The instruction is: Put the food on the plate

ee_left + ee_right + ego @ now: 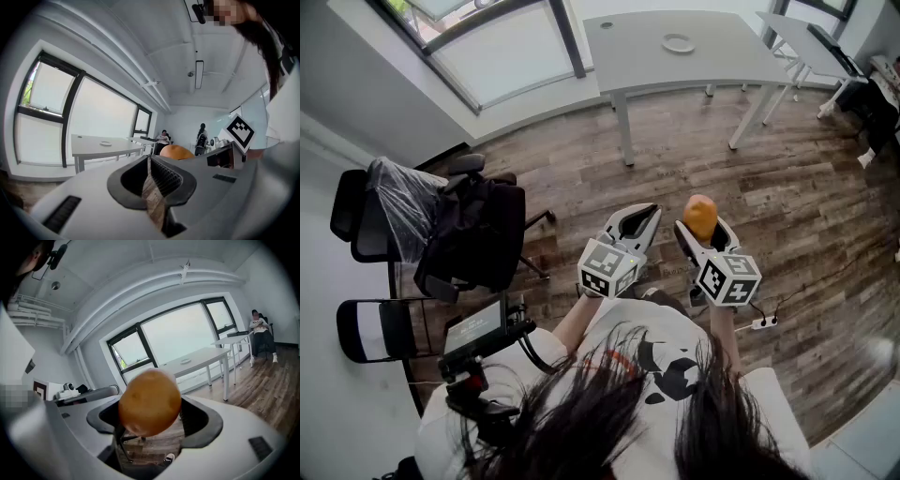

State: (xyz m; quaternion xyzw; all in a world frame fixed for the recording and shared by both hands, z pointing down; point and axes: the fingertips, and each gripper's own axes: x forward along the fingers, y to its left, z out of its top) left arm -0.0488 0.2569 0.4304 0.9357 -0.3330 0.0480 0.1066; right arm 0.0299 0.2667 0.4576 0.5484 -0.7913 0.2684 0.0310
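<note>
A round orange-brown piece of food [700, 216] sits between the jaws of my right gripper [703, 225], which is shut on it and held above the wooden floor. In the right gripper view the food [150, 401] fills the gap between the jaws of the right gripper [151, 420]. My left gripper [639, 217] is beside it on the left, shut and holding nothing. In the left gripper view the left gripper [151, 176] has its pads almost touching, and the food [174, 152] shows just past them. A small white plate [679, 42] lies on a far white table [722, 61].
Black office chairs [441, 230] with a draped jacket stand at the left. A second table [811, 37] and dark bags [877, 108] are at the far right. A power strip [759, 323] lies on the floor. People [260, 331] are at the room's far end.
</note>
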